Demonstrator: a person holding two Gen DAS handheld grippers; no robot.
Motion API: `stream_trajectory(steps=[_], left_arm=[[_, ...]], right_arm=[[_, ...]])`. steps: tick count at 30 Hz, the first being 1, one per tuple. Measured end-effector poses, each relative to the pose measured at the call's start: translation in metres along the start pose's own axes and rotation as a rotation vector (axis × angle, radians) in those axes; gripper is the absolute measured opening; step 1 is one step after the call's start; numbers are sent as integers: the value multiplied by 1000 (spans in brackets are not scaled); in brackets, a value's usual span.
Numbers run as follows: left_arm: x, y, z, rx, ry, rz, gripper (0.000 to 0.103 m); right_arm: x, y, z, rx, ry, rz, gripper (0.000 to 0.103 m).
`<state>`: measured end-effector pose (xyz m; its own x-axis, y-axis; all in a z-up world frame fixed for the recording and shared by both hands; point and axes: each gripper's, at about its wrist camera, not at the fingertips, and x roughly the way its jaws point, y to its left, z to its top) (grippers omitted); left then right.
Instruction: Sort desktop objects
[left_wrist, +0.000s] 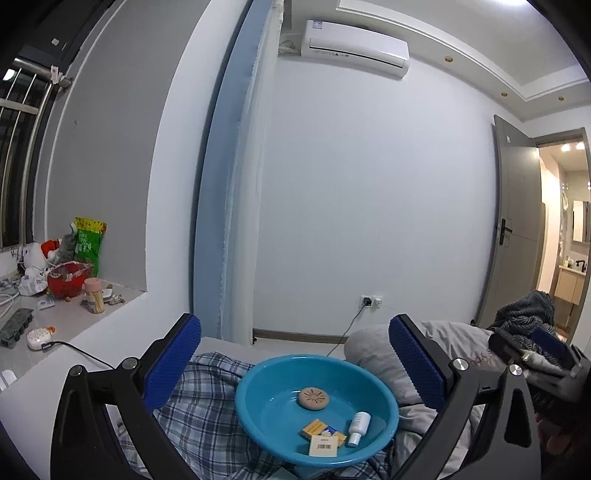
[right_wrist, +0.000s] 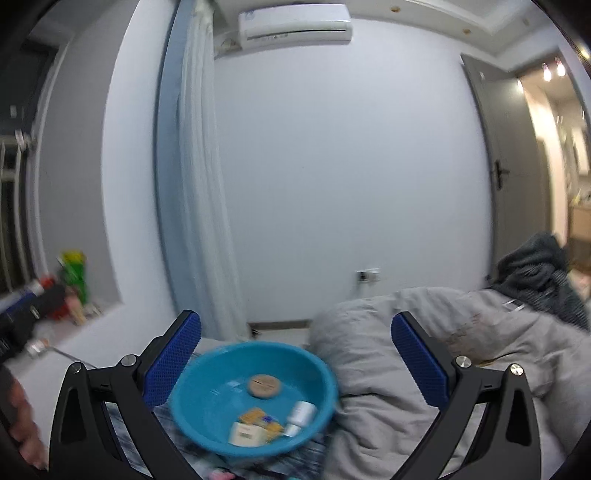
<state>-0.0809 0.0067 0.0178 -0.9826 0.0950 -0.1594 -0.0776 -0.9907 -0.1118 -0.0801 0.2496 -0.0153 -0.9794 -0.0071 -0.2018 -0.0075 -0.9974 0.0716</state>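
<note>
The left gripper (left_wrist: 295, 354) was held above the bed with its blue fingers (left_wrist: 173, 363) spread wide apart and empty. The right gripper (right_wrist: 295, 354) was likewise spread wide and carried nothing. A blue basin (left_wrist: 258, 413) sat on a plaid cloth (left_wrist: 199, 417), near the grey duvet (right_wrist: 388, 369) on its right. Inside the basin lay a round tan disc (left_wrist: 313, 398), a small white bottle (left_wrist: 358, 428) on its side, a yellow box (left_wrist: 317, 429) and a white barcoded box (left_wrist: 324, 446) at the near edge. The right wrist view was blurred.
</note>
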Motion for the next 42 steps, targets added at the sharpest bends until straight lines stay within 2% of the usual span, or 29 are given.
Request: stream_trajectory(steps=[2, 8, 11, 13, 16, 18, 24, 27, 31, 34, 36, 38, 40, 42], left_arm=[[0, -2, 0, -1, 11, -17, 103], [-7, -8, -1, 2, 37, -66, 103], [-8, -11, -2, 32, 34, -52, 103], [-4, -9, -3, 14, 41, -38, 103], [8, -2, -8, -44, 86, -105, 103], [16, -1, -11, -59, 117, -120, 103], [44, -12, -26, -73, 188, -89, 103], [51, -17, -32, -100, 211, -110, 103], [46, -30, -34, -39, 227, -145, 103], [36, -37, -33, 25, 195, -103, 103], [34, -40, -31, 33, 193, -85, 103], [40, -41, -32, 17, 249, -89, 103], [46, -43, -38, 20, 343, -151, 103], [45, -44, -43, 51, 374, -165, 103]], right_arm=[[-5, 4, -3, -27, 8, -38, 102], [-23, 5, 1, -7, -1, 21, 102], [-32, 6, 1, -9, -13, 23, 102], [-32, 6, 1, -6, -11, 4, 102], [-30, 5, -3, 18, 0, -9, 102], [-25, 6, -5, 12, 28, 23, 102], [-26, -3, -20, 80, 113, -2, 102], [-28, -11, -33, 127, 147, 1, 102], [-29, -19, -30, 109, 134, -44, 102], [-26, -24, -29, 123, 140, -49, 102], [-24, -25, -30, 126, 151, -41, 102], [-26, -25, -28, 114, 150, -43, 102], [-32, -25, -24, 108, 132, -62, 102], [-35, -27, -21, 111, 121, -66, 102]])
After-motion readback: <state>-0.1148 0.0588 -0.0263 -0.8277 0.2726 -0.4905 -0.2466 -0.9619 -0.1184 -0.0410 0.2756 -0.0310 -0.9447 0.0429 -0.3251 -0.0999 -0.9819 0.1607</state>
